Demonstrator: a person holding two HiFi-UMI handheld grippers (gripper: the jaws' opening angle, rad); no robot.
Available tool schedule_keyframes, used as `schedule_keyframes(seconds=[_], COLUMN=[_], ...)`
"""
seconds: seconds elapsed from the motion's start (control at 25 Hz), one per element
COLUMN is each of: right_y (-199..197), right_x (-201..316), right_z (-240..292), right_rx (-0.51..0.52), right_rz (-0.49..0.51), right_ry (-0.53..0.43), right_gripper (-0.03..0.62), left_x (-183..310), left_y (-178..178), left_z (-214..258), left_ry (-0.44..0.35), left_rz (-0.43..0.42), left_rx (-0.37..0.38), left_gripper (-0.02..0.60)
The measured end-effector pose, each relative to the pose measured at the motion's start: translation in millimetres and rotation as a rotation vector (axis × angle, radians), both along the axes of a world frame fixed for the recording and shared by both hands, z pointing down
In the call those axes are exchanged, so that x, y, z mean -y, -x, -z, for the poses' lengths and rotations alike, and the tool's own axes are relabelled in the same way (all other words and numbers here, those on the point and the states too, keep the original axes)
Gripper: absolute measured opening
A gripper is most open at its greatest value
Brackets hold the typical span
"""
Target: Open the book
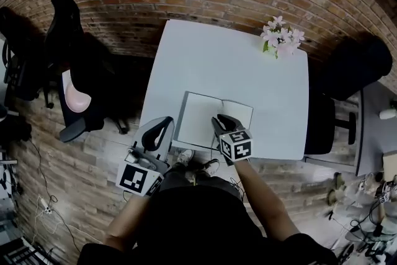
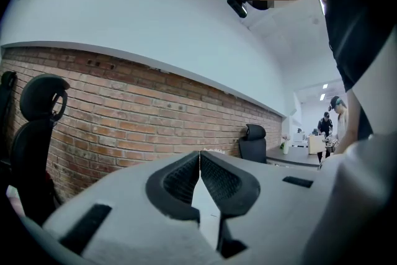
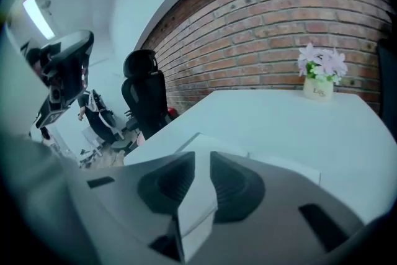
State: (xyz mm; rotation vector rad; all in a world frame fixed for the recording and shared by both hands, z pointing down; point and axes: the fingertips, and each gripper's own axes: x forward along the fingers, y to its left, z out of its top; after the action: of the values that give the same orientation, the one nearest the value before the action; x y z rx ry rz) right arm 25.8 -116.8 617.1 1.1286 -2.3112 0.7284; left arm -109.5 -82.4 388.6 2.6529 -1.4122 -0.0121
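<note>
Book [image 1: 200, 122], open flat on desk [image 1: 236, 53]. Right hand-held gripper [image 3: 202, 161] at its 5 o'clock, jaws apart, empty. Left hand-held gripper [image 2: 200, 155] closed, empty, off-desk. We judge unpinned pages may flop shut.

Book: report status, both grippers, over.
Left gripper shut, empty, off table corner. Right gripper part open over book. Book lies open. Flowers far corner.

No words or numbers can be read. The flower pot [image 3: 319, 90] carries a small dark print, too blurred to make out. The left cube [image 1: 138, 178] and right cube [image 1: 236, 146] bear only black-and-white square markers.
</note>
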Motion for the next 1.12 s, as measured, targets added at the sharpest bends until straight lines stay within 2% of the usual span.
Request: schedule_keyframes(seconds=[0.08, 0.12, 0.32, 0.52, 0.72, 0.92, 1.12], right_y=[-26.1, -39.3, -98.4, -147.8, -192.6, -221.9, -231.5], right_x=[-3.4, -5.4, -22.0, -36.5, -39.7, -40.4, -45.8], right_z=[5.9, 8.8, 15.0, 28.2, 63.6, 114.3, 182.7], right_rx=[0.038, 0.060, 0.092, 0.101, 0.081, 0.046, 0.118], right_rz=[-0.074, -0.112, -0.272, -0.402, -0.519, -0.584, -0.624], right_ry=[-0.006, -0.007, 0.004, -0.011, -0.106, -0.240, -0.366], right_gripper=[0.028, 0.021, 0.014, 0.014, 0.014, 0.014, 0.014], left_x=[3.0, 4.5, 11.1, 15.2, 19.2, 25.9, 25.0], left_y=[-9.1, -13.7, -34.1, -62.3, -79.9, -94.4, -110.6], left_z=[2.5, 3.4, 10.2, 20.7, 27.5, 32.3, 47.0], left_ry=[-0.006, -0.010, -0.079, -0.102, -0.115, -0.131, -0.151], left_rz=[-0.024, -0.037, -0.103, -0.172, -0.220, -0.261, -0.306], left_rx=[-0.002, -0.002, 0.007, 0.001, 0.004, 0.006, -0.013], left_gripper=[0.028, 0.028, 0.028, 0.028, 0.028, 0.028, 0.028])
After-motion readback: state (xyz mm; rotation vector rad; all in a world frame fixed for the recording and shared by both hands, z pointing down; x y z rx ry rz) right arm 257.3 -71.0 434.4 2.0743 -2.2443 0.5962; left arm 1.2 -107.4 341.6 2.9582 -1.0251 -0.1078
